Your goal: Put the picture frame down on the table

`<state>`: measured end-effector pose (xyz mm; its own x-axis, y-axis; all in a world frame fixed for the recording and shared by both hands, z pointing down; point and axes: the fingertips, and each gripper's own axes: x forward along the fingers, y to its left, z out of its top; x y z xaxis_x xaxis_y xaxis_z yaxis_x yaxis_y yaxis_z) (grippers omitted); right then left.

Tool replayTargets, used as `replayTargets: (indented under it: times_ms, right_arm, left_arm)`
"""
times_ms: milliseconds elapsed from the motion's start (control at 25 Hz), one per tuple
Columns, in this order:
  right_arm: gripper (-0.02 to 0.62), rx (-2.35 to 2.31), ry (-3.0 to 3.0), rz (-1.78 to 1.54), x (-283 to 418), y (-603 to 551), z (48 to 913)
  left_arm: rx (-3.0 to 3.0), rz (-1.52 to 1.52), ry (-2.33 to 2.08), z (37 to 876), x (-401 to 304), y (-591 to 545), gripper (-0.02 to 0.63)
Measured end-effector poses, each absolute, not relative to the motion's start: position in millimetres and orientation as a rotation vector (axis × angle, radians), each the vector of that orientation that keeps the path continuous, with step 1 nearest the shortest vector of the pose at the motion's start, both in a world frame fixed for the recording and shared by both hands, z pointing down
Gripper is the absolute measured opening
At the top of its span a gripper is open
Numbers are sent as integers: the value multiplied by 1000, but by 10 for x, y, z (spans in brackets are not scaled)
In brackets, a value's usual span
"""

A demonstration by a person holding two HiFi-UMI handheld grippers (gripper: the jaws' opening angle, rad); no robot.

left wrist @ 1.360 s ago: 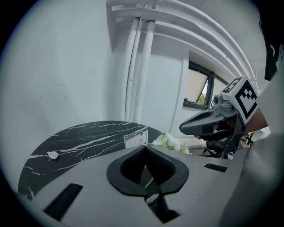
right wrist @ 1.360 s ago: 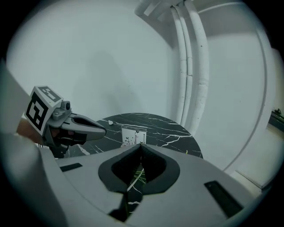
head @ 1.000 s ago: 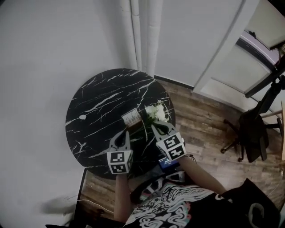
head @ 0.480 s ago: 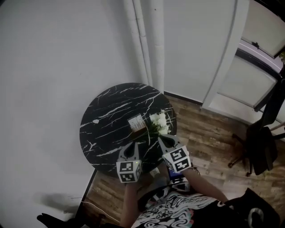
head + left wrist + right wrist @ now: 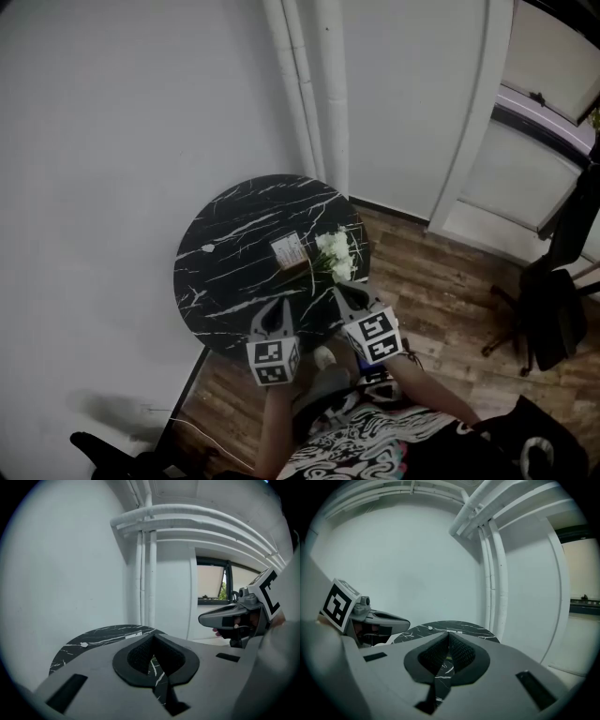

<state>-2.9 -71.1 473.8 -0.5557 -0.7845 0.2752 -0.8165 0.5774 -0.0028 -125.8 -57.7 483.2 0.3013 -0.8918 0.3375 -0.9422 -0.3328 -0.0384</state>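
The picture frame (image 5: 289, 250) rests on the round black marbled counter (image 5: 225, 281), in its far right part, just to the left of a bunch of white flowers (image 5: 336, 255) that it touches or nearly touches. From the head view it shows as a small pale rectangle; whether it lies fully flat cannot be told. A small white speck (image 5: 206, 248) sits on the counter's left side, well apart from the frame.

Both claws hover at the counter's near edge, near the person's body, clear of the frame. The left claw (image 5: 273, 311) is clenched: in the left gripper view its jaws meet at the tips (image 5: 153, 638) with nothing gripped, only the marbled top showing through the gap behind them. The right claw (image 5: 346, 292) is clenched too, its jaws closed tip to tip (image 5: 447, 634) on nothing. The two claws point toward the far side of the counter, side by side with a gap between them.

White pipes (image 5: 319, 94) run up the wall beyond the counter. A wooden floor (image 5: 422, 272) lies to the right, with a dark chair (image 5: 553, 319) at the far right.
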Motion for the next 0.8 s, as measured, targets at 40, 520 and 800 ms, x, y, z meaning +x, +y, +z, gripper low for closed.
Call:
replayTargets:
  times_ms: [40, 520, 800]
  right_arm:
    - [18, 1329, -2566, 194, -17, -685, 4733]
    - [18, 1310, -2571, 194, -30, -602, 4733]
    - [17, 1296, -2585, 186, -87, -608, 4764]
  left_arm:
    - [2395, 446, -1705, 4819, -1237, -554, 15]
    - [2416, 394, -1700, 4740, -1182, -515, 15]
    - [2436, 383, -1693, 4728, -1167, -525, 15]
